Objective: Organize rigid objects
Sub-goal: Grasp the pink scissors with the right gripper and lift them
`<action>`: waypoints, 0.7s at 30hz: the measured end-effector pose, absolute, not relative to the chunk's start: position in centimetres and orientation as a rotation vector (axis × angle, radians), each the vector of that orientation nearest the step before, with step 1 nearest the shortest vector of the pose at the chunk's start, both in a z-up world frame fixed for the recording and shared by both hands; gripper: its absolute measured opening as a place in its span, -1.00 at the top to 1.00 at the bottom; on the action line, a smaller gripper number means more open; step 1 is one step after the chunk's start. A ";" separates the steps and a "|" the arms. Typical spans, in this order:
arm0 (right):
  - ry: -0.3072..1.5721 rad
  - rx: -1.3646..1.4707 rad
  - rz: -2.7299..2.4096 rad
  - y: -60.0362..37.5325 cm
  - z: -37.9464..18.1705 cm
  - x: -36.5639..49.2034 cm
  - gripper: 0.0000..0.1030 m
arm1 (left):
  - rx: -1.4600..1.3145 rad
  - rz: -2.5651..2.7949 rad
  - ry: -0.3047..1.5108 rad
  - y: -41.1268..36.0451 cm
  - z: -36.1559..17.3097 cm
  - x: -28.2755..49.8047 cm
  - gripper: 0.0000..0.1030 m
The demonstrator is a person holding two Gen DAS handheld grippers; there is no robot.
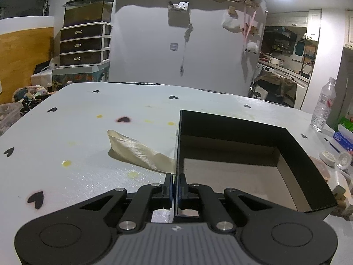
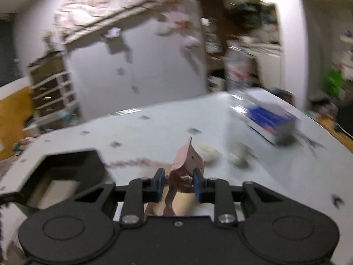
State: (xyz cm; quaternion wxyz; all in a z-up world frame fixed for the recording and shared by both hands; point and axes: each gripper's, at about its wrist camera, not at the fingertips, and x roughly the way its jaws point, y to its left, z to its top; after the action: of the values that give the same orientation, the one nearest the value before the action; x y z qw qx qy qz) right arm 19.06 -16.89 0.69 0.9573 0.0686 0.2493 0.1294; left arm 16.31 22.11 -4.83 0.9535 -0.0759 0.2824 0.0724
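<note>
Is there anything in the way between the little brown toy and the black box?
Nothing visible blocks it. The right gripper holds the brown toy above the table, and only bare tabletop lies between it and the open black box. The left gripper is clamped on the box's wall, off that path.

- no readable text anywhere
- water bottle (image 1: 323,106) label: too small to read
- blue-and-white box (image 2: 271,119): print blurred, unreadable

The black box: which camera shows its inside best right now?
The left wrist view. The black box sits close and sharp, its bare floor visible, with the left claw shut on its wall. The right wrist view shows only a blurred corner at left.
</note>
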 end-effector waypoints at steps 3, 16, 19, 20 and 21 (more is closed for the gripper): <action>0.503 0.150 0.409 -13.6 2.0 21.0 0.46 | -0.161 0.158 0.575 21.7 -4.9 16.0 0.93; 0.735 -0.005 0.596 0.1 -0.8 28.1 0.46 | -0.223 0.182 0.573 21.5 -4.8 15.5 0.88; 0.763 -0.056 0.554 0.7 -2.0 28.2 0.46 | -0.233 0.172 0.570 22.0 -5.0 15.5 0.86; 0.767 -0.076 0.536 0.9 -2.3 28.2 0.46 | -0.239 0.169 0.570 22.1 -5.0 15.5 0.86; 0.773 -0.095 0.517 1.1 -2.5 28.3 0.46 | -0.244 0.166 0.571 22.2 -5.0 15.5 0.85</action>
State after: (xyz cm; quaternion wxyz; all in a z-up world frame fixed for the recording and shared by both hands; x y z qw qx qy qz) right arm 28.28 1.11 -2.53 0.8927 -0.0459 0.3726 0.2493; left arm 15.48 22.15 -5.01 0.9488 -0.1199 0.2806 0.0818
